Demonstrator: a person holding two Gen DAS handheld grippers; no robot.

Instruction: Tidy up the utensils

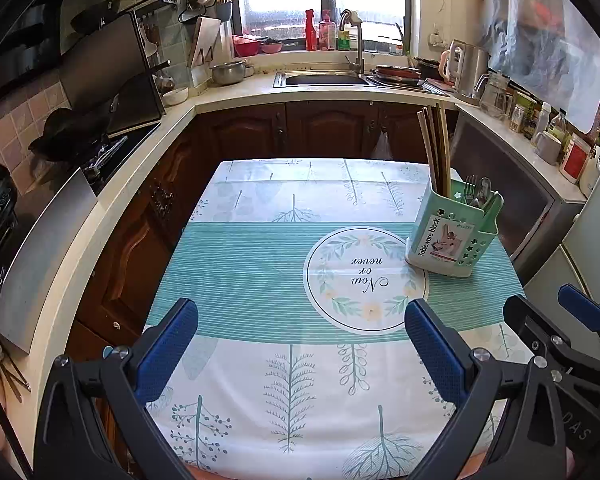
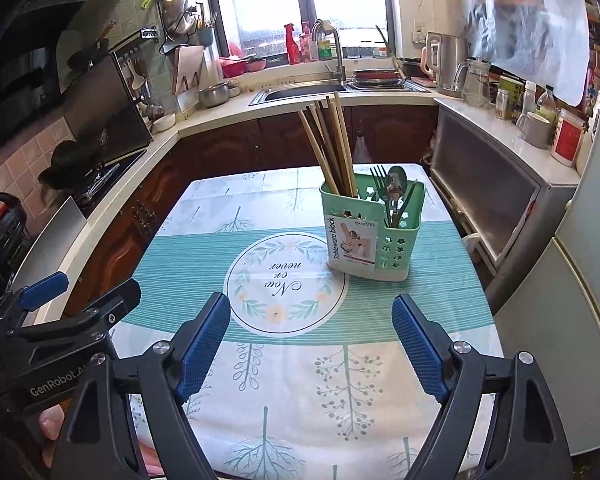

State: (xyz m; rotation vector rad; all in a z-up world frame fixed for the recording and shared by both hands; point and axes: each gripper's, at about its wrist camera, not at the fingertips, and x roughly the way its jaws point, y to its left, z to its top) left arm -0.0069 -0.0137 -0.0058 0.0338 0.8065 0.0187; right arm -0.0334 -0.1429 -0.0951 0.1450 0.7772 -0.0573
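A mint-green utensil holder (image 1: 452, 236) (image 2: 370, 236) stands on the table at the far right of the cloth. Wooden chopsticks (image 1: 434, 148) (image 2: 330, 144) stick up from its left compartment. Forks and a spoon (image 2: 394, 192) (image 1: 478, 192) fill its right compartment. My left gripper (image 1: 302, 344) hovers open over the near part of the table, nothing between its blue pads. My right gripper (image 2: 312, 344) is also open and empty, to the right of the left one and nearer the holder. Each gripper shows at the edge of the other's view.
The table carries a teal and white cloth (image 1: 260, 264) with a round printed emblem (image 2: 286, 280). Counters with a sink (image 1: 324, 78), a stove (image 1: 100, 152) and a cabinet (image 2: 488, 208) ring the table. A person's fingers (image 2: 52, 424) show at lower left.
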